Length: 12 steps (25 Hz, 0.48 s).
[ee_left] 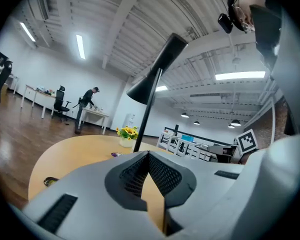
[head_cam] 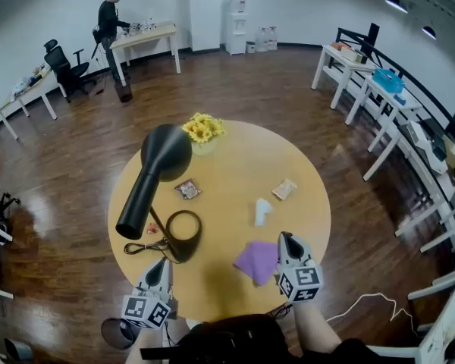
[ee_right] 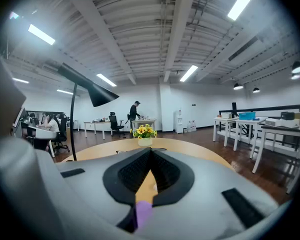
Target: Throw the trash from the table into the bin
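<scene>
Pickup has not begun. The left gripper (head_cam: pixel 161 267) and right gripper (head_cam: pixel 288 240) hover at the round table's (head_cam: pixel 235 161) near edge, both clenched on nothing. A purple crumpled sheet (head_cam: pixel 258 262) lies just left of the right gripper, with white paper (head_cam: pixel 263 211) and 2 wrappers (head_cam: pixel 187 189) farther off. The bin (head_cam: pixel 118 332) stands near left. Next, the right jaws must open over the purple sheet.

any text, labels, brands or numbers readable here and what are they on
No words or numbers can be read in any view.
Cubes on the left gripper and right gripper: black-and-white square marker patterns only, no letters.
Brown wrapper and tan wrapper on the table: any print is too small to read.
</scene>
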Tool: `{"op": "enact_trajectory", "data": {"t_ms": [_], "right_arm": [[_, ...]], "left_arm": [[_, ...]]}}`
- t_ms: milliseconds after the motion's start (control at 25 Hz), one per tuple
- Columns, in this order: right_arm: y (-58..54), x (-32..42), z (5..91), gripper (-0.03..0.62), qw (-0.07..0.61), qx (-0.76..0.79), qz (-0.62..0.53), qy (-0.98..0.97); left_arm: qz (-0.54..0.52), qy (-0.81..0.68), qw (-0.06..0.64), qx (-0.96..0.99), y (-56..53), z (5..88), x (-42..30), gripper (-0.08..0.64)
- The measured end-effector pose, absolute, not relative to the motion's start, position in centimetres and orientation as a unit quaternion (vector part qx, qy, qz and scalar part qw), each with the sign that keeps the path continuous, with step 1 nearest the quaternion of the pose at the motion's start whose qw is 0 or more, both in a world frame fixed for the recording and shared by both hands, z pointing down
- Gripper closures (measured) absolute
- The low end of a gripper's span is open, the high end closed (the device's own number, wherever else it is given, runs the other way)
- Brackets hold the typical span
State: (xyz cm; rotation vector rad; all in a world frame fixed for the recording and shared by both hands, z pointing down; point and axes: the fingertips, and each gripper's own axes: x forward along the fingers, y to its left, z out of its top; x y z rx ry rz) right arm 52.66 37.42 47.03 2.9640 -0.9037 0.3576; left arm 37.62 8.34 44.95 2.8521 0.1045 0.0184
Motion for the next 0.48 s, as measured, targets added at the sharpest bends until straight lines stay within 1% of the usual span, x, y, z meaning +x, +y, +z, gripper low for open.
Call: {"op": "enact_trajectory", "data": {"t_ms": [320, 480], "right_arm": [[41.9, 53.7, 47.8, 0.592, 0.003, 0.961, 0.121, -0.25], [43.5, 54.1, 48.5, 0.592, -0.001, 0.962, 0.13, -0.239]], "left_arm": [[0.02, 0.102, 0.137, 0.985, 13.4, 44.8, 42.7, 0.558], [0.019, 0.119, 0.15, 0.981, 14.9, 44.9, 44.7, 0.558]]}}
